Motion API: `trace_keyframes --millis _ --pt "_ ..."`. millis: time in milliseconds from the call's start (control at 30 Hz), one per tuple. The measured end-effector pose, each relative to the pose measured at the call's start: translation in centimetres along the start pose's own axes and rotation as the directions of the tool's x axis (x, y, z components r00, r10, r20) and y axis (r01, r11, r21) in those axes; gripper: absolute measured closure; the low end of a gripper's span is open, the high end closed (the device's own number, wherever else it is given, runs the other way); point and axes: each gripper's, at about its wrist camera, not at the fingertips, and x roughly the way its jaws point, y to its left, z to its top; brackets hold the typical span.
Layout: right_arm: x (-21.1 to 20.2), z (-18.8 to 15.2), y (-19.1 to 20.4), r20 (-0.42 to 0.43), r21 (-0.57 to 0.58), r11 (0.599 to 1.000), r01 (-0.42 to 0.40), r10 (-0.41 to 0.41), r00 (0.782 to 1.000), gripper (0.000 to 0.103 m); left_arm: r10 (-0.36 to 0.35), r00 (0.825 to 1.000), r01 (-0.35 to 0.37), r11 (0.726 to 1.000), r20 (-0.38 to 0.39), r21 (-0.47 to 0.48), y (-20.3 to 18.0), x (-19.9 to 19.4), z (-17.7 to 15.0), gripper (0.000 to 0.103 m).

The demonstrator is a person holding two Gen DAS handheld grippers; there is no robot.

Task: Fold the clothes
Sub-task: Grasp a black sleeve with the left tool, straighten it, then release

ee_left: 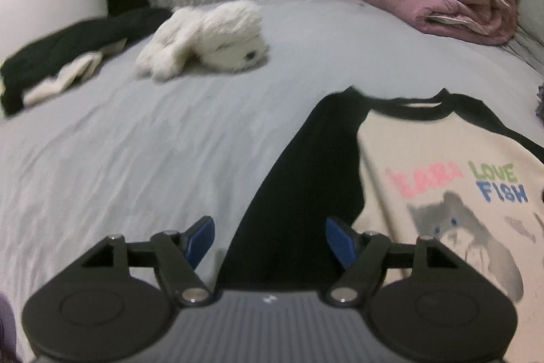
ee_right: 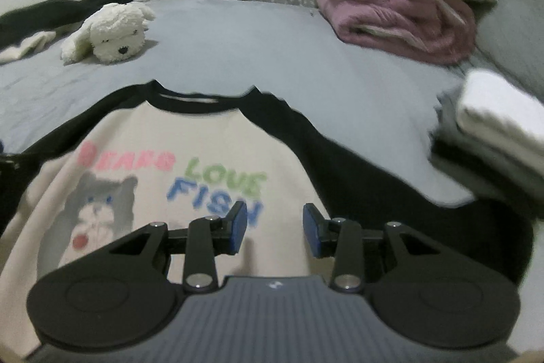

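While the raglan shirt (ee_right: 190, 138) lies face-up and spread on the grey bedsheet (ee_left: 136, 142), both tools hang above it with nothing between their pads. Left gripper (ee_left: 268, 238): jaws wide apart, over the shirt's black sleeve (ee_left: 306, 176). Right gripper (ee_right: 274, 228): jaws partly apart, over the cream chest panel just below the printed lettering.

Shirt reads as soft knit, light, limp; likely to drape and crease rather than hold shape. Cream body, black collar and sleeves, a grey cat print. Best hold, by my judgement: pinch a sleeve cuff or shoulder seam, where the layers give the pads something to bite.

Beyond the shirt's collar: a fluffy white plush dog (ee_right: 112, 29), matted pile. Beyond the shirt, to its right: a rolled mauve quilt (ee_right: 404, 19), puffy, topped with green-patterned fabric. Folded pale stack (ee_right: 503, 118) off the shirt's right sleeve.
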Motion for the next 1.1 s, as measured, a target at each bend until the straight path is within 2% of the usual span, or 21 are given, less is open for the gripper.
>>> trace_keyframes --millis 200,333,400,500,567,600,733,867,933,1100 --pt "-2.6 -2.5 -1.8 -0.010 0.108 0.994 -0.017 0.018 1.000 0.062 0.034 0.999 -0.034 0.999 0.003 -0.039 1.5 -1.4 -2.0 0.026" --pt "-3.9 -4.1 -2.3 0.002 0.171 0.985 -0.031 0.031 1.000 0.062 0.064 0.998 -0.063 0.997 -0.016 0.044 1.1 -1.1 -3.0 0.025" --pt "-4.5 -4.6 -2.4 0.012 0.192 0.981 -0.015 0.013 1.000 0.062 0.047 0.999 -0.046 0.997 -0.016 0.057 1.3 -1.1 -3.4 0.035" --pt "-5.1 -4.6 -2.8 0.012 0.219 0.976 -0.005 0.002 1.000 0.062 0.022 1.000 -0.022 0.996 -0.003 0.081 1.2 -1.0 -3.2 0.063" --pt "-5.7 -4.3 -2.9 0.029 0.223 0.975 -0.019 0.013 0.999 0.062 0.033 0.999 -0.034 0.990 0.011 0.134 0.7 -0.9 -3.0 0.093" --pt "-6.1 -4.1 -3.0 0.037 0.225 0.974 -0.026 0.018 0.999 0.062 0.042 0.999 -0.044 0.987 0.015 0.157 0.5 -0.9 -2.9 0.097" --pt "-6.9 -3.8 -3.1 0.054 0.200 0.979 -0.029 0.018 0.998 0.062 0.061 0.998 -0.062 0.992 0.012 0.111 1.4 -0.5 -1.9 0.097" --pt "-6.8 -3.8 -3.1 0.034 0.182 0.983 -0.040 0.034 0.999 0.062 0.126 0.992 -0.127 0.992 0.020 0.013 3.8 -0.3 -0.9 0.098" --pt "-6.7 -3.9 -3.1 0.023 0.179 0.983 -0.051 0.048 0.999 0.062 0.168 0.985 -0.168 0.986 0.031 -0.024 5.2 -0.2 -0.4 0.098" --pt "-6.7 -4.3 -3.2 0.008 0.157 0.986 -0.063 0.063 0.998 0.057 0.264 0.962 -0.261 0.964 0.076 -0.039 7.2 0.4 0.5 0.098"
